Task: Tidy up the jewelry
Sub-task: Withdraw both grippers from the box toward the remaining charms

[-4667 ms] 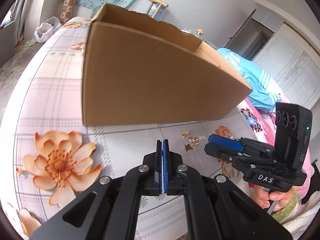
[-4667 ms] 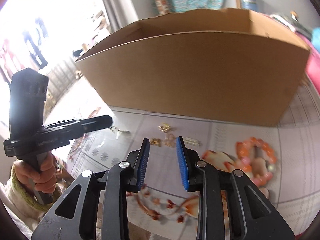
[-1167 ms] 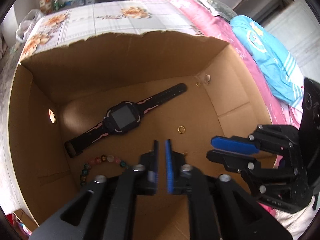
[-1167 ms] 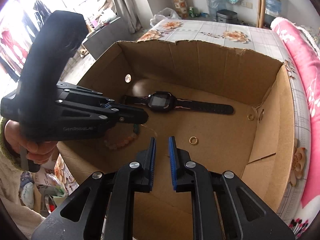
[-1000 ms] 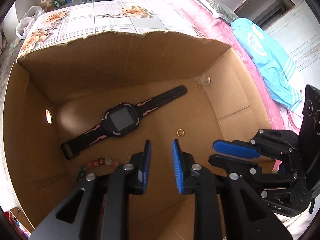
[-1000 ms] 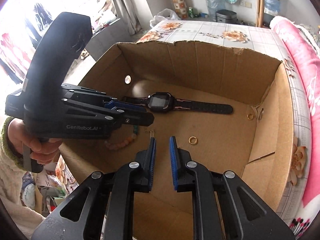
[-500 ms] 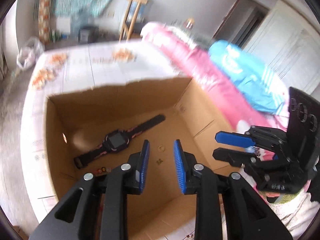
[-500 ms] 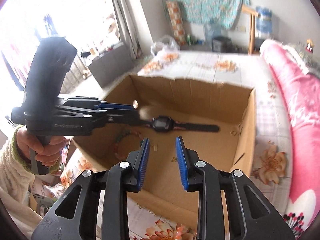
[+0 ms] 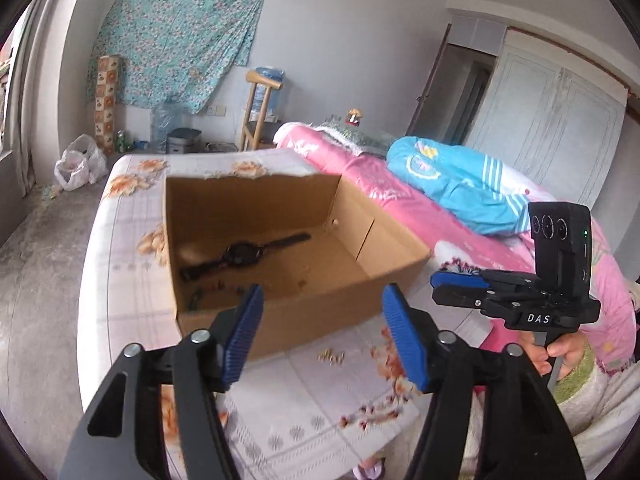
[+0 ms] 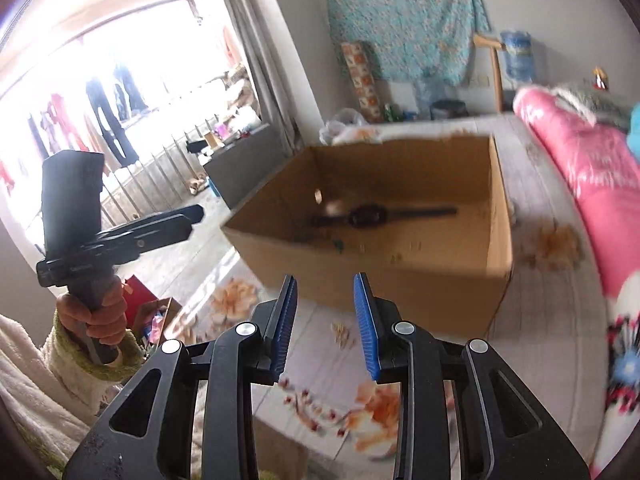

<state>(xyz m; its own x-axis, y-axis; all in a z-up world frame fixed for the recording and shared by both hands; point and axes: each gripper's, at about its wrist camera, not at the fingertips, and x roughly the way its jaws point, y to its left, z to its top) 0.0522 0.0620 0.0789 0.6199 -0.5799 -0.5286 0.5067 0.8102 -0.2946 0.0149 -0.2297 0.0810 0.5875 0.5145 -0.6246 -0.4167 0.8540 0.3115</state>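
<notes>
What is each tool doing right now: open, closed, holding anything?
Left tool: open wide, jaws just opened further, nothing between them.
Right tool: open, empty, jaws have just been opening.

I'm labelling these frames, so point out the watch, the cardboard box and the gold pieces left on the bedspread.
watch (image 9: pixel 241 253), left wrist view, on its round face.
cardboard box (image 10: pixel 400 284), right wrist view, on its near outer wall.
gold pieces (image 9: pixel 331 356), left wrist view, middle of the cluster.

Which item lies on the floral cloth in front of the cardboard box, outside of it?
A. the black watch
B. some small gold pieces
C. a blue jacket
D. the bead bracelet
B: the small gold pieces lie on the cloth before the cardboard box; the black watch lies inside it.
</notes>
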